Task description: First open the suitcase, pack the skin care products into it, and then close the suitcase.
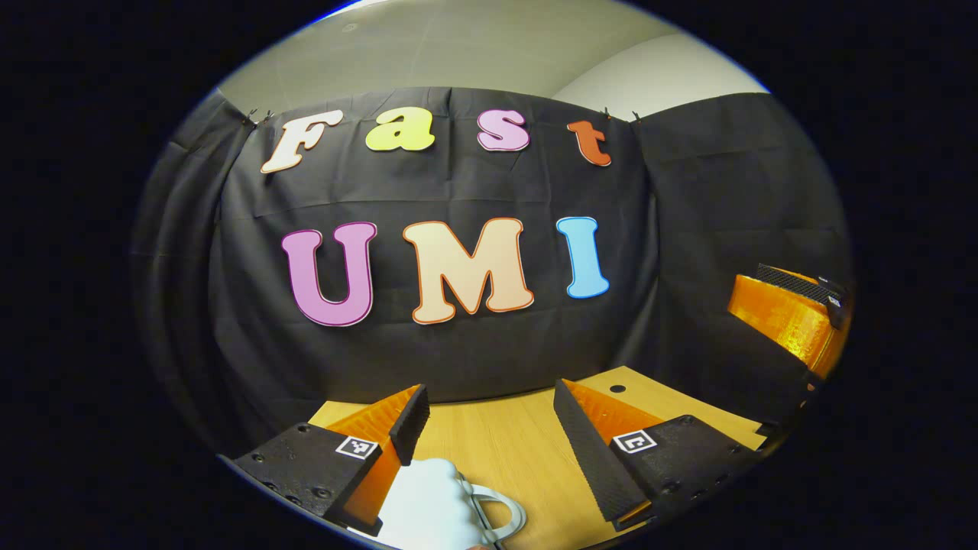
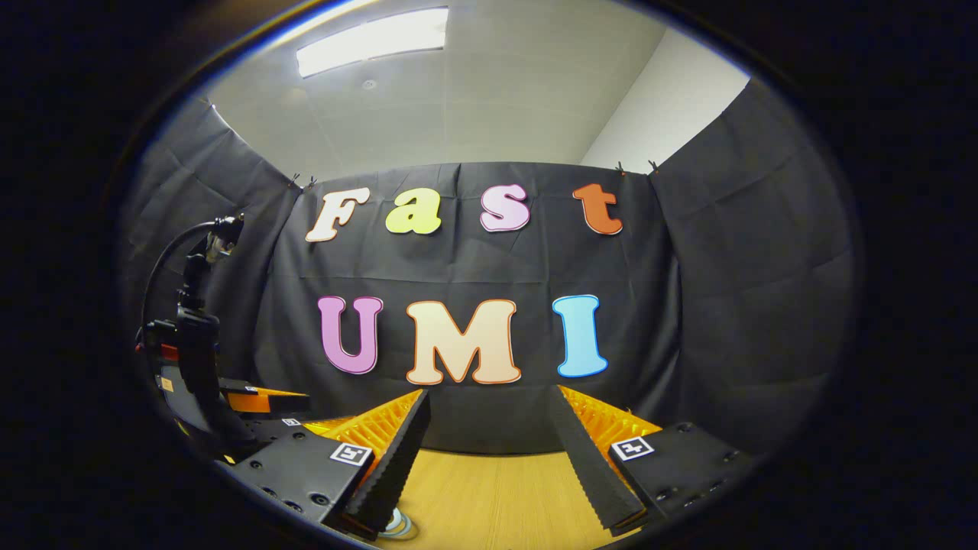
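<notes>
Tongs on the left hand (image 1: 489,428) stand spread wide, nothing between the two fingers, above a pale wooden desk (image 1: 497,451) that runs back to the black cloth wall. Right below them at the near edge, just inside the left finger, sits a white rounded thing with a grey loop handle (image 1: 451,508); it may be the top of the suitcase, but I cannot tell for sure, and neither finger clearly touches it. Far right in the left gripper view, part of the other tool (image 1: 791,313) pokes in, raised above the desk.

In the right gripper view, the right tongs (image 2: 489,443) are likewise released, fingers wide apart with bare desk (image 2: 497,496) between them. A small pale round shape (image 2: 397,525) peeks out under the tip of the left finger at the near edge, too cut off to name. At far left the left tool and its black cable (image 2: 195,336) stand beside the cloth. A ceiling light (image 2: 370,40) glows overhead.
</notes>
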`<state>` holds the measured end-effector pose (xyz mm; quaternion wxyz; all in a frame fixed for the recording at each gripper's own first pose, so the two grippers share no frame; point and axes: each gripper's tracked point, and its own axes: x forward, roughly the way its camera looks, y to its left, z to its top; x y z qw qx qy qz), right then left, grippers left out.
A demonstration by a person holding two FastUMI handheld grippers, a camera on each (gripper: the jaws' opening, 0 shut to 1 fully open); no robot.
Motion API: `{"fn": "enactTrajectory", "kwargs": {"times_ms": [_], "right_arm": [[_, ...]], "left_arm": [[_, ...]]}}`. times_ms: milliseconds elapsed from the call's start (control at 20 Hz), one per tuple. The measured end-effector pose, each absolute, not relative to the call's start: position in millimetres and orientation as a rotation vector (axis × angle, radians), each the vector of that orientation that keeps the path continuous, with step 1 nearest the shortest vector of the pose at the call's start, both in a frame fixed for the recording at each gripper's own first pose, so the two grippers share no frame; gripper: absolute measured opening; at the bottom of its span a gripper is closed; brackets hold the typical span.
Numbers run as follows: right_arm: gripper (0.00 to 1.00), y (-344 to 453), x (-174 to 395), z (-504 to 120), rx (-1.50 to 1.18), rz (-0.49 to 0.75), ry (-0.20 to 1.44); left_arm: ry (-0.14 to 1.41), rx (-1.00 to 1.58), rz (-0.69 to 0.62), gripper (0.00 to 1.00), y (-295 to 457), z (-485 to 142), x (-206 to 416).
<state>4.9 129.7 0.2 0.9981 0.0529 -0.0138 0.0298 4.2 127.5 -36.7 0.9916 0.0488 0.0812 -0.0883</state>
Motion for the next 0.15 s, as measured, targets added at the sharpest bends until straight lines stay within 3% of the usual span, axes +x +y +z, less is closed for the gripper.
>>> {"fn": "enactTrajectory", "kwargs": {"times_ms": [150], "right_arm": [[0.98, 124.5, 3.1, 3.7, 0.104, 0.045, -0.04]], "left_arm": [[0.165, 0.122, -0.177, 0.95, 130.3, -32.9, 4.1]]}}
